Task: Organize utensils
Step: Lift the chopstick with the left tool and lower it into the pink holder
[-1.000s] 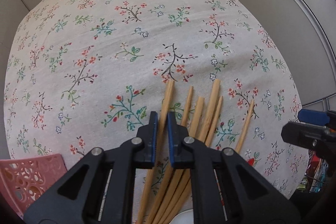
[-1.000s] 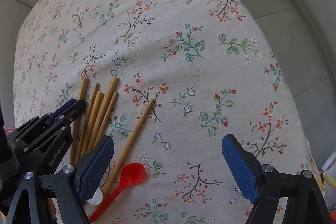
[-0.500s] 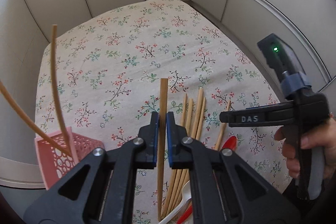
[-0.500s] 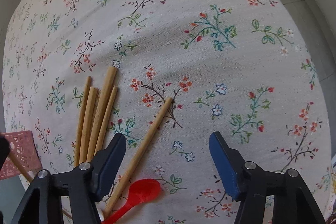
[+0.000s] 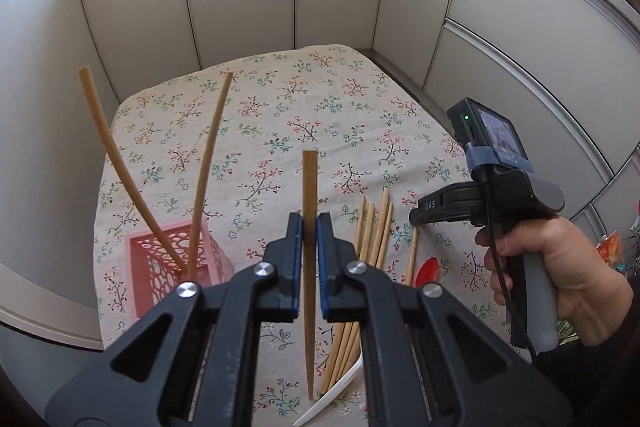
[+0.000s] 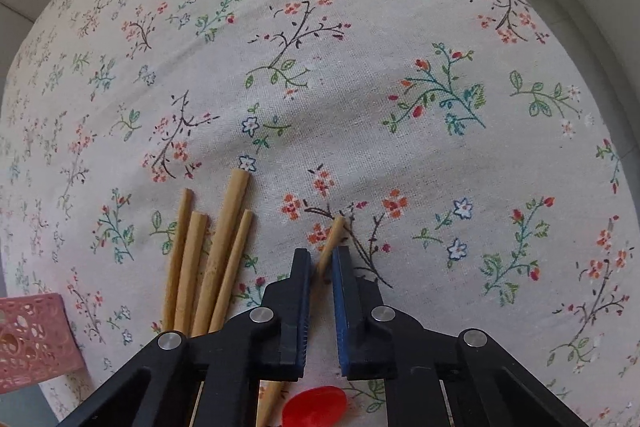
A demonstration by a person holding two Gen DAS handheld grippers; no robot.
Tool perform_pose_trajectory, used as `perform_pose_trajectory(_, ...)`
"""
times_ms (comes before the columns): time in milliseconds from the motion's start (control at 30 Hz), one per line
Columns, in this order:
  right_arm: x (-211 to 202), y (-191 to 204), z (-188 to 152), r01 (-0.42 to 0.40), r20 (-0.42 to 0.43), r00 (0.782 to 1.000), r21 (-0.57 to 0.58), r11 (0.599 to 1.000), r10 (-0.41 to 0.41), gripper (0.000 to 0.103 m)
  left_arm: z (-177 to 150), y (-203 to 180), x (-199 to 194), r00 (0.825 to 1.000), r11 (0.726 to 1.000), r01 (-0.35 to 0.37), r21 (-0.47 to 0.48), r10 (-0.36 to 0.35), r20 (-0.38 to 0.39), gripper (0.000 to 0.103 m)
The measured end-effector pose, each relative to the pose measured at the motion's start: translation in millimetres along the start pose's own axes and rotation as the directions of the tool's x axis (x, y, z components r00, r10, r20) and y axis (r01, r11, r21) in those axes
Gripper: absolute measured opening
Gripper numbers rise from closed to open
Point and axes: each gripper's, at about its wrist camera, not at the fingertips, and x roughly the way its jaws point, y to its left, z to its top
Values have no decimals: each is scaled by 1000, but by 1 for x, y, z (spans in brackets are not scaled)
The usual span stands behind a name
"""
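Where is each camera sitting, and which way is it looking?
Left wrist view: sits on the left tool, looking forward and down over the floral-cloth table; its shut jaws grip a wooden chopstick, and a hand holds the right tool.
Right wrist view: sits on the right tool, looking steeply down.
Both show the pink perforated plastic basket and loose chopsticks.

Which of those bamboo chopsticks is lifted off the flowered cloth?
The bamboo chopstick clamped in the left gripper; the rest lie flat or stand in the pink basket.
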Motion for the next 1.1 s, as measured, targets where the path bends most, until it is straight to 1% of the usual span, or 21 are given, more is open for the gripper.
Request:
perform_pose_trajectory(67, 0, -3, 3, -60, -1, 998, 17, 998, 60, 6, -1, 7, -6, 1000, 1000, -5, -11, 5, 15, 8)
perform_pose_trajectory(167, -11, 1, 2, -94, 21, 995, 4, 996, 94, 5, -2, 18, -15, 999, 999, -10, -36, 11, 37, 8)
perform_pose_trajectory(300, -43, 8, -4, -126, 92, 987, -47, 991, 130, 5, -3, 24, -30, 997, 999, -16, -46, 20, 71, 8)
perform_pose_trajectory(433, -85, 16, -20, -129, 195, 969, -123, 984, 152, 5, -4, 24, -46, 993, 999, -24, -37, 28, 115, 8)
perform_pose_trajectory(600, -134, 28, -47, -110, 322, 930, -213, 971, 176, 5, -5, 25, -76, 981, 999, -38, -34, 44, 189, 8)
perform_pose_trajectory(733, -170, 30, -67, -116, 390, 895, -266, 957, 217, 4, -3, 25, -98, 969, 998, -51, -36, 58, 239, 8)
perform_pose_trajectory(867, -202, 35, -83, -87, 463, 856, -312, 946, 231, 4, 3, 24, -118, 958, 998, -52, -45, 62, 281, 8)
perform_pose_trajectory(933, -216, 39, -88, -80, 492, 836, -328, 941, 242, 4, 7, 26, -127, 952, 998, -48, -51, 61, 299, 8)
perform_pose_trajectory(1100, -247, 53, -93, -101, 533, 792, -368, 925, 298, 4, 18, 41, -145, 936, 994, -42, -98, 73, 345, 8)
